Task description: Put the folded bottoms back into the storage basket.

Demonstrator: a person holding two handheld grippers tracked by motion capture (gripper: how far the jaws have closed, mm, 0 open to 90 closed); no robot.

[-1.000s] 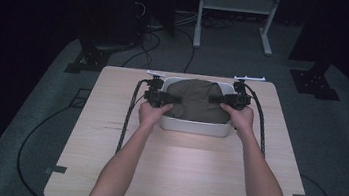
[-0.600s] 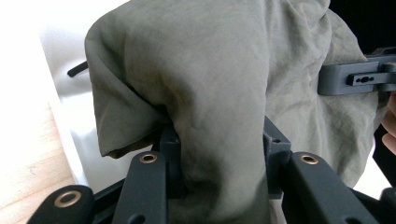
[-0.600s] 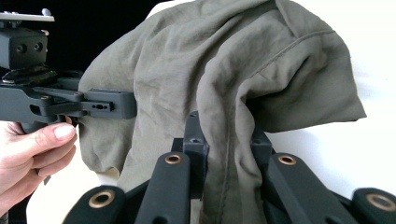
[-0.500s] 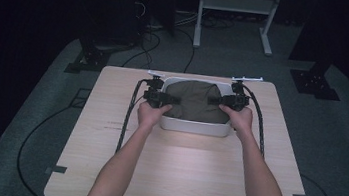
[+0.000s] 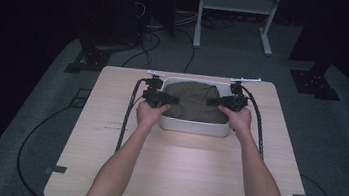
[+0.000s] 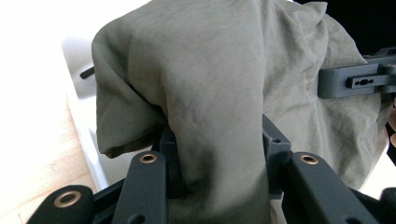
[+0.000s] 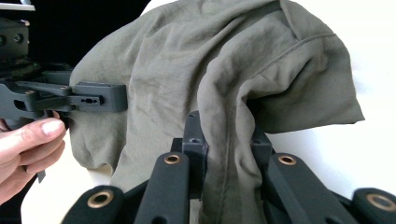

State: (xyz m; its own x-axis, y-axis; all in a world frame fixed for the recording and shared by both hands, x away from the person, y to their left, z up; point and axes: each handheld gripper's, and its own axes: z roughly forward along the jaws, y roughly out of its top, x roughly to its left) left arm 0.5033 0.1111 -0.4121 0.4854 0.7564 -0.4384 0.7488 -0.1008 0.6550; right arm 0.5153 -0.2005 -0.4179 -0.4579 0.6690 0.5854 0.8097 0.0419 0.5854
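An olive-green cloth (image 5: 195, 100) lies bunched in a white rectangular tub (image 5: 194, 126) at the far middle of the wooden table. My left gripper (image 5: 166, 97) is shut on the cloth's left side; in the left gripper view a thick fold of the cloth (image 6: 219, 140) runs down between the black jaws. My right gripper (image 5: 221, 102) is shut on the cloth's right side, and the right gripper view shows a hemmed fold of cloth (image 7: 229, 154) pinched between its jaws. Each gripper view also shows the other gripper across the cloth: the right gripper (image 6: 359, 81) and the left gripper (image 7: 93, 98).
The table (image 5: 184, 169) has wide bare wood in front of the tub. Black cables (image 5: 127, 117) trail from both grippers along the table. A white tub wall (image 6: 86, 126) stands beside the cloth. A metal stand (image 5: 233, 14) and dark floor lie beyond the table.
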